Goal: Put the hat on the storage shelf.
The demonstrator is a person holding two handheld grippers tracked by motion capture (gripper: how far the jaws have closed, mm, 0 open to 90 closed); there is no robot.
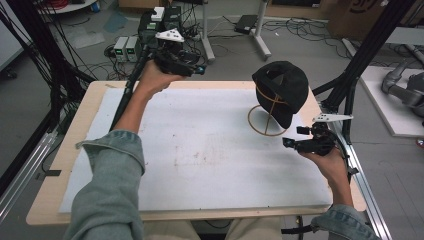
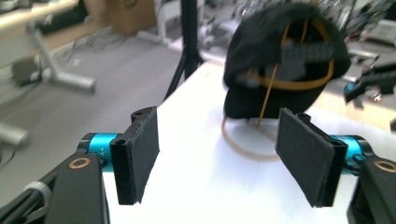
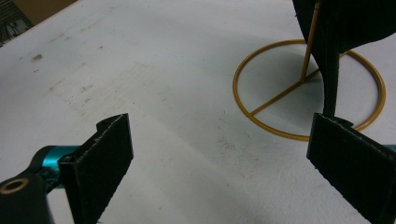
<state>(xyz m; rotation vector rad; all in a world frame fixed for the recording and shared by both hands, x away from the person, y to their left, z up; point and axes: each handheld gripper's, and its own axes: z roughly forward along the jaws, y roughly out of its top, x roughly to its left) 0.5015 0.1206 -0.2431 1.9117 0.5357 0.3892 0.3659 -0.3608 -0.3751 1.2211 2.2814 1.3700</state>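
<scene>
Both grippers are up and empty here. The black fabric cap sits draped over a thin gold wire stand at the far right of the white foam-covered table, crown tilted, its back opening turned toward the high camera. That perch keeps the cap's shape and leaves its brim hanging free over the stand's round base ring — handy edges to catch.

The right gripper hovers just beside the ring, low over the table, jaws spread wide with nothing between them. In the right gripper view the gold ring and the cap's hanging black edge lie just ahead of its right jaw, so it looks lined up for the brim.

The left gripper is held high over the far left edge, well apart from the cap — jaws likewise parted and empty. The left gripper view frames the cap between its pads, as if aimed at the crown's other side.
</scene>
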